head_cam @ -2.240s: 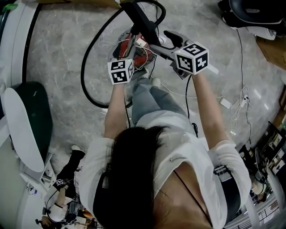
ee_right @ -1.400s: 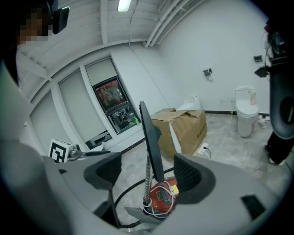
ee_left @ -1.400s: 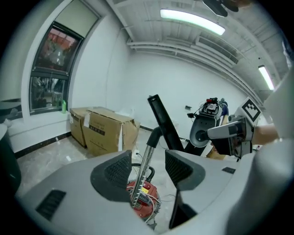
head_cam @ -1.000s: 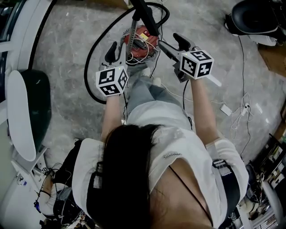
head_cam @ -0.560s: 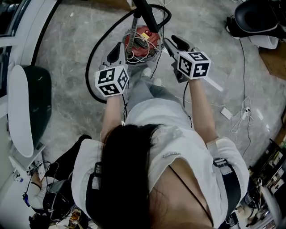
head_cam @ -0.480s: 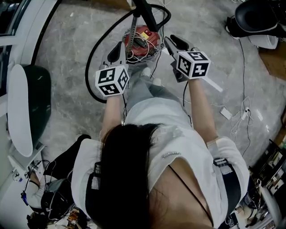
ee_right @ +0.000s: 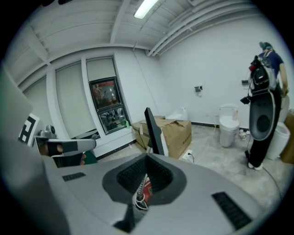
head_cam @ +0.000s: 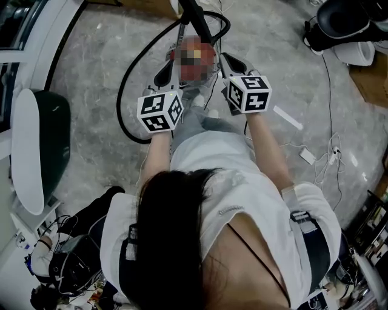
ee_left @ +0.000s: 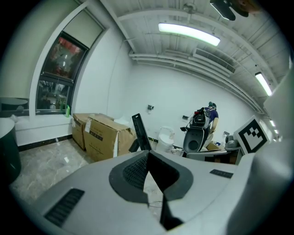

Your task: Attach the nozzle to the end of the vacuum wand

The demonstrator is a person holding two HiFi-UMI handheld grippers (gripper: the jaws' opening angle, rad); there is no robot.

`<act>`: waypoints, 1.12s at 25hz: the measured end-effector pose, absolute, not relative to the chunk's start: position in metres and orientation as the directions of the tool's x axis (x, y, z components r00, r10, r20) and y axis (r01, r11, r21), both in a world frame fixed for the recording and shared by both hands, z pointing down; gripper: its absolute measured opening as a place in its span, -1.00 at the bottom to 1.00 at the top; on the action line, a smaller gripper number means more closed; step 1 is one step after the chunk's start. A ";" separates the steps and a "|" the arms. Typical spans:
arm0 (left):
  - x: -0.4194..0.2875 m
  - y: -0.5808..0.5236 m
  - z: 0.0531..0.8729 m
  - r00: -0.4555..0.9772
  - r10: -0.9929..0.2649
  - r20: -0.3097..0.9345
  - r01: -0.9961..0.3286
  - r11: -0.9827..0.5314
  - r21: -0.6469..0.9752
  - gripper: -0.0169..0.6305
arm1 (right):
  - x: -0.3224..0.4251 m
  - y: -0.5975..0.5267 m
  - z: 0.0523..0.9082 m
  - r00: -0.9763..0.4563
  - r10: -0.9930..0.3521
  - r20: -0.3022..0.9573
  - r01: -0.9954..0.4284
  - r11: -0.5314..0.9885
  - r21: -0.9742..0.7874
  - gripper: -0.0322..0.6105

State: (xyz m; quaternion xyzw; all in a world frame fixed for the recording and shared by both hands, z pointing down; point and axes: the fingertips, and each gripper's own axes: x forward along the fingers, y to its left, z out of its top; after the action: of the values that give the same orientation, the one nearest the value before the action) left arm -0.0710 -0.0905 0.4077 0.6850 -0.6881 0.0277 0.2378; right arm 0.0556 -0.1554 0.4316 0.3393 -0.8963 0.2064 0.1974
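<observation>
Both grippers are up at the far end, held over the vacuum, nothing in either.

- Left gripper [head_cam: 163, 71]: jaws clenched, pads meet at the tips, only floor shows through the slit below them [ee_left: 148, 158].
- Right gripper [head_cam: 233, 62]: jaws clenched too, tips together [ee_right: 146, 160]. Through the slit below them you see the red vacuum body [ee_right: 147, 190] and white wires, beyond the jaws and not gripped.
- Wand [head_cam: 195, 18]: black bar, tilted, far of both grippers and roughly between them. It shows just past the jaw tips in the left gripper view [ee_left: 140, 133] and in the right gripper view [ee_right: 154, 131]. Neither gripper touches it.
- Hose [head_cam: 124, 85]: black loop on the floor, left of the left gripper, curving round to the far side of the vacuum.
- Nozzle: can't identify it for sure. A white flat strip [head_cam: 287, 117] lies on the floor right of the right gripper, apart from the wand. Can't tell if that's it.

Surroundings: grey marbled floor [head_cam: 91, 66], thin cables [head_cam: 321, 145] on the right, cardboard boxes [ee_left: 103, 135] and a white bin [ee_right: 227, 131] by the far wall.
</observation>
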 end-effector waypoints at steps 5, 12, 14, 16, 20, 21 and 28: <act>-0.050 -0.090 0.401 0.039 -0.924 0.380 -0.963 0.067 0.262 -0.94 | 0.068 -0.146 0.429 -0.680 -0.547 0.488 -0.704 0.672 -0.228 -0.86; -0.033 -0.081 0.397 0.060 -0.924 0.377 -0.971 0.034 0.238 -0.94 | 0.060 -0.134 0.424 -0.684 -0.553 0.476 -0.701 0.678 -0.220 -0.86; -0.030 -0.081 0.399 0.058 -0.923 0.381 -0.973 0.034 0.230 -0.94 | 0.059 -0.132 0.425 -0.685 -0.550 0.478 -0.695 0.689 -0.204 -0.86; -0.030 -0.081 0.400 0.050 -0.922 0.384 -0.974 0.039 0.222 -0.94 | 0.057 -0.130 0.425 -0.685 -0.549 0.479 -0.693 0.695 -0.194 -0.86; -0.036 -0.076 0.398 0.041 -0.922 0.385 -0.974 0.049 0.221 -0.94 | 0.050 -0.123 0.424 -0.680 -0.553 0.480 -0.693 0.700 -0.175 -0.86; -0.037 -0.075 0.398 0.041 -0.921 0.387 -0.974 0.049 0.221 -0.95 | 0.049 -0.122 0.423 -0.679 -0.554 0.481 -0.693 0.700 -0.173 -0.86; -0.038 -0.078 0.401 0.049 -0.917 0.395 -0.976 0.040 0.213 -0.95 | 0.046 -0.124 0.426 -0.668 -0.559 0.491 -0.696 0.703 -0.145 -0.86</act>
State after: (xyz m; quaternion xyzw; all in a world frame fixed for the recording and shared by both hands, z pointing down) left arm -0.0381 -0.0776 0.4013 0.6897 -0.6863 0.0667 0.2211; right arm 0.0457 -0.1243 0.4256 0.3491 -0.8986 0.1626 0.2103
